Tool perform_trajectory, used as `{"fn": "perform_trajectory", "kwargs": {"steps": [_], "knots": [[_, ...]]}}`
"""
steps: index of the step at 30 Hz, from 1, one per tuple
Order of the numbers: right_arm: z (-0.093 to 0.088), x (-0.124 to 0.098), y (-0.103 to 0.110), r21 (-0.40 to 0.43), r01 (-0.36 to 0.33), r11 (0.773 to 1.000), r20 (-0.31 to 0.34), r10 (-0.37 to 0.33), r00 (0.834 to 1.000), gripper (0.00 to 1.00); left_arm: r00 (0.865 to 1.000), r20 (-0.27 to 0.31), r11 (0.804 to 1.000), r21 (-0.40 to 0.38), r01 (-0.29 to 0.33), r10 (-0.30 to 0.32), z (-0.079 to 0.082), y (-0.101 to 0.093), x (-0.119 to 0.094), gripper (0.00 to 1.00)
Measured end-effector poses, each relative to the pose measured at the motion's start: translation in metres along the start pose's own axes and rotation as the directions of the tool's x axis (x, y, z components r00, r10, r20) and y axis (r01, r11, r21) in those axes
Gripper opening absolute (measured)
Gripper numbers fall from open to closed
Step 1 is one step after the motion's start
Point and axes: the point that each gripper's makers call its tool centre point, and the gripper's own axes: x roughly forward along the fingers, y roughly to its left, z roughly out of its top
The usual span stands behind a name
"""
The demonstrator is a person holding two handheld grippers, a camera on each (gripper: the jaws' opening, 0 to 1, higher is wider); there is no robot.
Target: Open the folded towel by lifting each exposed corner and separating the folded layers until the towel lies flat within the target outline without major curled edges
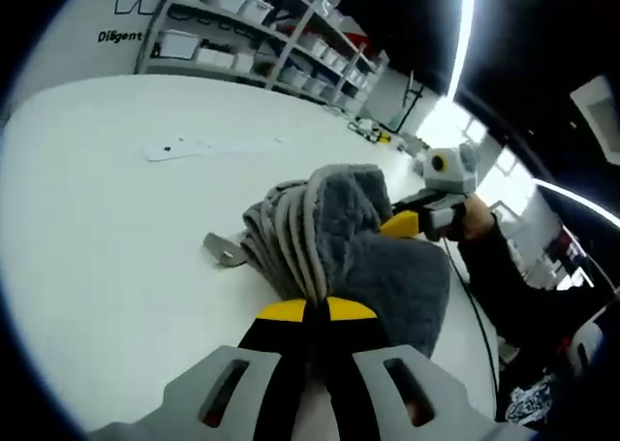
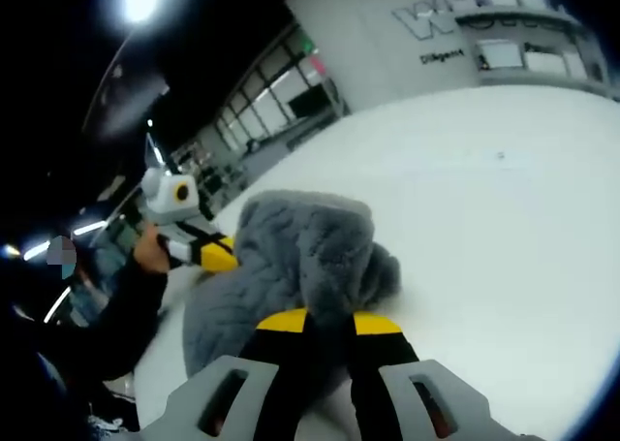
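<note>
In the left gripper view, the left gripper (image 1: 305, 310) rises from the bottom edge with its yellow-tipped black fingers (image 1: 283, 312) pressed narrowly together on a bunched edge of the grey towel (image 1: 339, 242). The towel is gathered into thick folds that stand up from the white counter (image 1: 107, 228), with several layers fanned out as ridges just above the fingers and a flatter part spreading to the right of them. A small grey tab-like piece (image 1: 225, 250) lies on the counter, touching the towel's left side; what it is cannot be told. On the far side of the towel the right gripper (image 1: 405, 224) comes in from the right, its yellow tip against the cloth, held by a person's hand (image 1: 477, 218) in a dark sleeve. Farther back on the counter lie pale flat markings (image 1: 208, 147), and shelves with white bins (image 1: 242, 15) stand behind.

In the right gripper view, the right gripper (image 2: 327, 322) rises from the bottom, its yellow-tipped fingers (image 2: 378, 323) closed narrowly on the near edge of the towel (image 2: 300, 252). The towel humps up in a rumpled mound just above the fingers and drapes down to the left onto the counter (image 2: 504, 199). At the towel's left side the left gripper (image 2: 215, 255) reaches in, its yellow tip touching the cloth, held by a hand (image 2: 150, 250) with a dark sleeve. A white wall with lettering (image 2: 441, 34) stands beyond the counter.
</note>
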Motion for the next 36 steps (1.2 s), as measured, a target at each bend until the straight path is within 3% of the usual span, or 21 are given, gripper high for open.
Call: {"fn": "perform_trajectory", "kwargs": {"steps": [19,22,24,27,28,29,30,31,33,36], "knots": [[-0.007,-0.004,0.009,-0.004,-0.021,1.000,-0.007,0.021,1.000,0.11,1.000,-0.006,1.000,0.010,0.008,-0.008,-0.008,-0.009,-0.005,0.02],[-0.006,-0.004,0.007,-0.029,-0.013,1.000,0.003,0.013,1.000,0.13,0.999,0.051,0.997,0.077,-0.010,0.006,-0.001,-0.009,-0.006,0.03],[-0.001,-0.005,0.005,-0.125,0.004,0.992,0.037,0.001,0.999,0.19,0.995,0.101,0.989,0.143,-0.025,0.011,0.006,-0.009,-0.008,0.07],[0.003,-0.010,0.006,-0.182,0.015,0.983,0.067,-0.003,0.998,0.33,0.981,0.190,0.982,0.180,-0.064,0.029,0.021,-0.007,-0.012,0.37],[0.007,-0.012,0.006,-0.190,0.021,0.981,0.085,-0.005,0.996,0.42,0.972,0.231,0.983,0.168,-0.070,0.030,0.028,-0.006,-0.014,0.57],[0.012,-0.013,0.006,-0.193,0.023,0.981,0.113,-0.001,0.994,0.55,0.962,0.273,0.985,0.158,-0.066,0.020,0.034,-0.007,-0.015,0.74],[0.018,-0.013,0.006,-0.187,0.030,0.982,0.149,-0.002,0.989,0.82,0.952,0.306,0.985,0.152,-0.075,0.025,0.040,-0.005,-0.016,0.91],[0.023,-0.014,0.004,-0.185,0.040,0.982,0.175,-0.007,0.985,1.00,0.941,0.338,0.984,0.154,-0.093,0.036,0.045,-0.003,-0.018,0.98],[0.026,-0.019,-0.001,-0.196,0.057,0.979,0.172,-0.023,0.985,1.00,0.949,0.310,0.981,0.159,-0.114,0.060,0.042,0.003,-0.022,1.00],[0.029,-0.021,-0.002,-0.218,0.070,0.974,0.181,-0.030,0.983,1.00,0.946,0.306,0.977,0.141,-0.158,0.108,0.041,0.014,-0.026,1.00]]}}
